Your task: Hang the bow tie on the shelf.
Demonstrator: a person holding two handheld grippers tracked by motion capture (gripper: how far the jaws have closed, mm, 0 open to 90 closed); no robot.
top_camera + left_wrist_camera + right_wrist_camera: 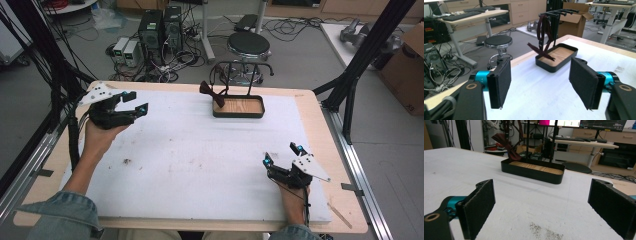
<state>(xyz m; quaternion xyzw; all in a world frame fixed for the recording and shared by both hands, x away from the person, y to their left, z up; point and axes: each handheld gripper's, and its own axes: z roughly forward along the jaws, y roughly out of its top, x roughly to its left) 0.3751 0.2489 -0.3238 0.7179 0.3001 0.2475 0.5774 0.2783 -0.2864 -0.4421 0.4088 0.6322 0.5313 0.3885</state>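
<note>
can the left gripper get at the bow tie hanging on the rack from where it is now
Probably yes. The left gripper is open with nothing between its jaws, and bare white table lies between it and the bow tie, which hangs at the rack's near-left corner over the tray.

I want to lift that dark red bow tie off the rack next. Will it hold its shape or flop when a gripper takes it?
The dark red bow tie probably flops: its strap hangs slack from the black rack, and one wing sags into the black wood-bottomed tray. It looks like thin, light fabric, so it may snag on the rack's bar when pulled.
</note>
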